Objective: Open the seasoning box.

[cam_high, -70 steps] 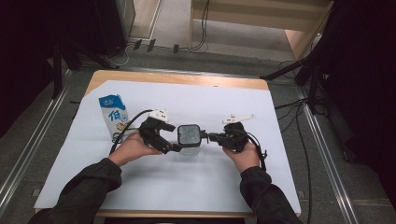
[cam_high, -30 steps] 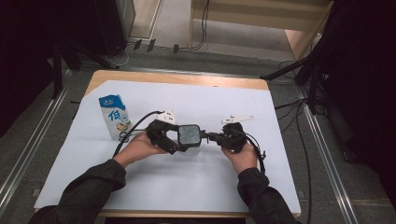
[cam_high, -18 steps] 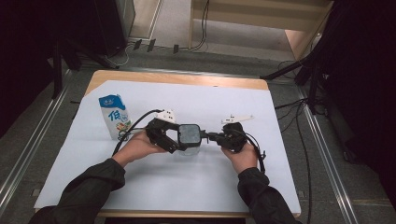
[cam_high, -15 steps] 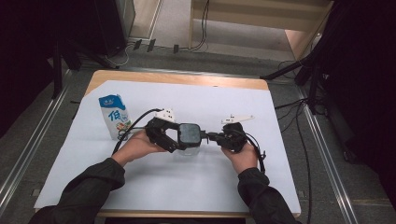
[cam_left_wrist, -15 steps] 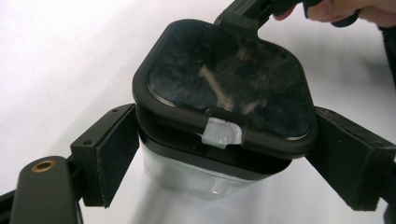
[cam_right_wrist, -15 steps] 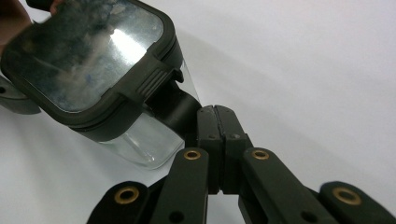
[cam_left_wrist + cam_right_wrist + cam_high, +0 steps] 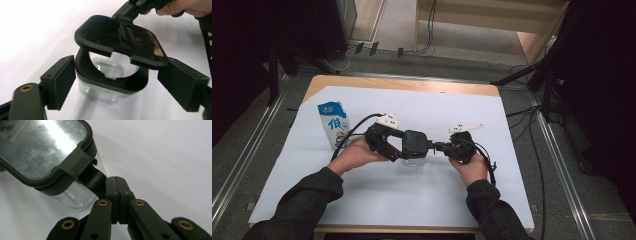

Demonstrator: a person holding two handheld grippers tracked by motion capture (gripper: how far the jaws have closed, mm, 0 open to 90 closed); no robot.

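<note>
The right gripper's point(image 7: 115, 182) fingers are clenched on a tab of the black lid point(image 7: 120, 40), tipping it up off the jar so the mouth gapes. The left gripper's point(image 7: 116, 82) fingers point(image 7: 60, 81) have just been closing in on either side of the clear jar point(image 7: 110, 85), not yet pressing it, seemingly to steady it. The jar stands mid-counter point(image 7: 522, 165) between both hands. One jar, one lid, one milk carton point(image 7: 333, 124) well to the left.
</note>
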